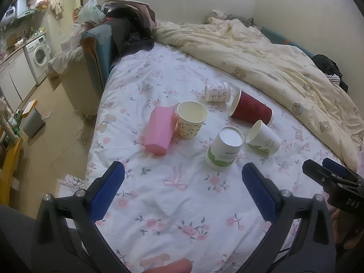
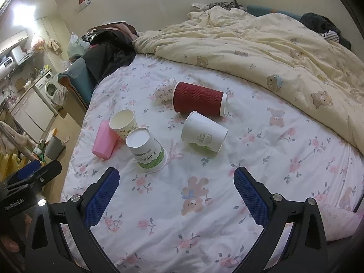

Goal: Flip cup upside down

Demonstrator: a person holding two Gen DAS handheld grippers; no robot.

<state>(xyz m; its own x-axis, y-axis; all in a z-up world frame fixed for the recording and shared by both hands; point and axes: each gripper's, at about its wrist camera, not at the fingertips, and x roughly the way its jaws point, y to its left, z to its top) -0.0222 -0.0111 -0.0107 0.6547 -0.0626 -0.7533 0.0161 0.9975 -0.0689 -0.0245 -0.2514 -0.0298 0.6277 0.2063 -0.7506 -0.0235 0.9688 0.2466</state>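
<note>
Several paper cups lie on the floral bed sheet (image 1: pixel 159 193). A white cup with a green band (image 1: pixel 224 149) (image 2: pixel 147 151) stands upside down. A patterned cream cup (image 1: pixel 191 119) (image 2: pixel 124 122) stands upright, mouth open. A red ribbed cup (image 1: pixel 250 110) (image 2: pixel 198 102), a white-and-green cup (image 1: pixel 264 140) (image 2: pixel 203 134) and a small patterned cup (image 1: pixel 217 92) (image 2: pixel 163 91) lie on their sides. My left gripper (image 1: pixel 182 177) is open and empty, short of the upside-down cup. My right gripper (image 2: pixel 176 182) is open and empty, near it too.
A pink box (image 1: pixel 160 130) (image 2: pixel 104 142) lies beside the upright cup. A rumpled cream duvet (image 1: pixel 273 56) (image 2: pixel 273 45) covers the far and right side of the bed. Dark clothes (image 1: pixel 132 29) pile at the far left corner. The bed's left edge drops to the floor.
</note>
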